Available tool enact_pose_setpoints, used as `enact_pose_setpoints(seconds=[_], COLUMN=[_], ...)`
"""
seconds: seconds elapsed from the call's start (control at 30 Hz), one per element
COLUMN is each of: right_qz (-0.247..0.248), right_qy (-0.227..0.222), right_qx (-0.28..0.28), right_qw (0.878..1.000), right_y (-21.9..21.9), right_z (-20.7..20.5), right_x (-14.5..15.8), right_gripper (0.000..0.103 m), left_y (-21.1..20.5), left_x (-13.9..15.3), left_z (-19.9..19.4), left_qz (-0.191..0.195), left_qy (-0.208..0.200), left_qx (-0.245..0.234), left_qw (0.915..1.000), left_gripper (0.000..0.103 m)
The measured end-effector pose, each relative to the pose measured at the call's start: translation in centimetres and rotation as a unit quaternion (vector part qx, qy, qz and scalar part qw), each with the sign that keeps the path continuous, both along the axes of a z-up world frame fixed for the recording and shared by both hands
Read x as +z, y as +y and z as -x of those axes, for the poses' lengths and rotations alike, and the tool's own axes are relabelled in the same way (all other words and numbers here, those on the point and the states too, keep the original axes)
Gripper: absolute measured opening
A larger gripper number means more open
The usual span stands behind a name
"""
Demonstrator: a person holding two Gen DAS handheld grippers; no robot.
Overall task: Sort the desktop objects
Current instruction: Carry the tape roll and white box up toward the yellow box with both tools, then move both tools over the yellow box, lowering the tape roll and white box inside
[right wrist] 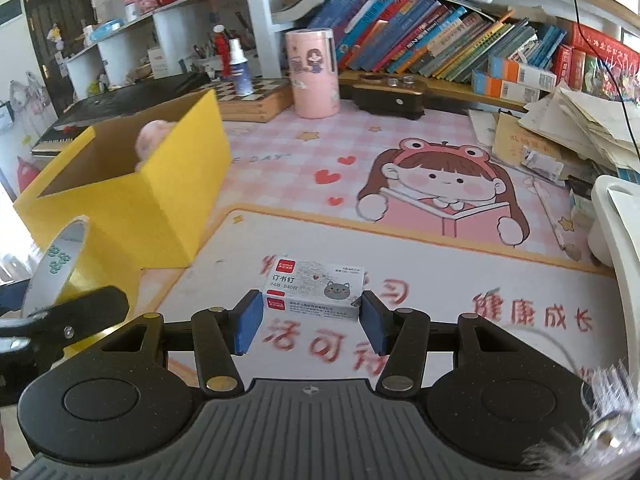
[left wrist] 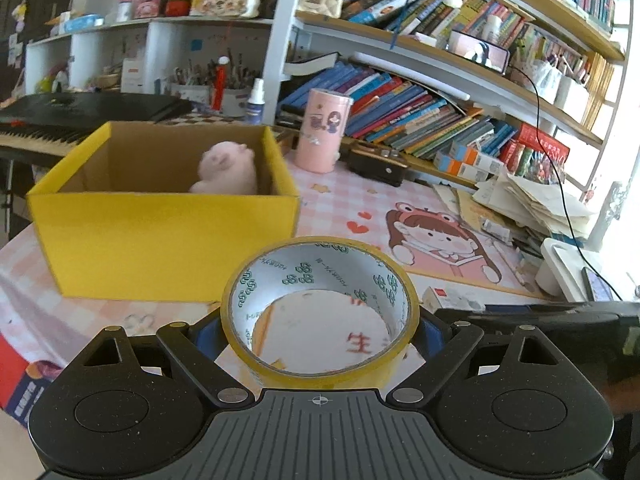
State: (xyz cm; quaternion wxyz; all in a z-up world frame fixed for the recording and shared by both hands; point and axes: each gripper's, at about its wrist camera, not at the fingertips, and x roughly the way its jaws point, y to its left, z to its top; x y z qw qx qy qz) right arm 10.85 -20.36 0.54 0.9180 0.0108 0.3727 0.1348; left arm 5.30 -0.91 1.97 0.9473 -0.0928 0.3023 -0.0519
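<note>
Overhead, bookshelves (left wrist: pixel 420 80) ring the tabletop (right wrist: pixel 440 264), which wears a pink cartoon mat. At ten o'clock in both views stands the yellow box (left wrist: pixel 160 240), open-topped, a pink plush (left wrist: pixel 228 168) inside. A pink canister (right wrist: pixel 312 76) stands at twelve o'clock beyond it, paper piles (right wrist: pixel 580 128) at two. The left gripper (left wrist: pixel 320 328) holds its fingers around the tape roll (left wrist: pixel 320 308), clamped on both sides, lifted just before the box. The right gripper (right wrist: pixel 312 320) has its fingers fairly wide, flanking the staple box (right wrist: pixel 314 292) on the mat; contact is unclear.
</note>
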Motion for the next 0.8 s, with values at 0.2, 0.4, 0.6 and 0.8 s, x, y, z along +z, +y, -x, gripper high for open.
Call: enact_pose_setpoints(seconds=[0.2, 0.4, 0.6, 0.8], right_qz=[0.004, 0.0, -0.004, -0.011], right_qy=[0.001, 0.004, 0.007, 0.011], right_qx=[0.004, 0.006, 0.01, 0.014], right_qw=[1.0, 1.0, 1.0, 1.0], right_y=[2.6, 4.9, 6.9, 8.3], right_z=[3.1, 5.8, 8.1, 9.6], right_x=[-0.1, -0.5, -0.9, -1.0], right_gripper=[0.05, 0.05, 0.05, 0.05], left_y=[2.5, 4.7, 6.6, 8.1], left_x=[-0.1, -0.2, -0.5, -0.4], left_z=[2.3, 4.7, 6.5, 8.1], left_qz=[-0.001, -0.004, -0.003, -0.003], left_qy=[0.004, 0.006, 0.012, 0.01], left_qx=[0.004, 0.005, 0.01, 0.019], left_qw=[1.0, 1.0, 0.9999, 0.9998], left_gripper=[0.092, 0.092, 0.092, 0.092])
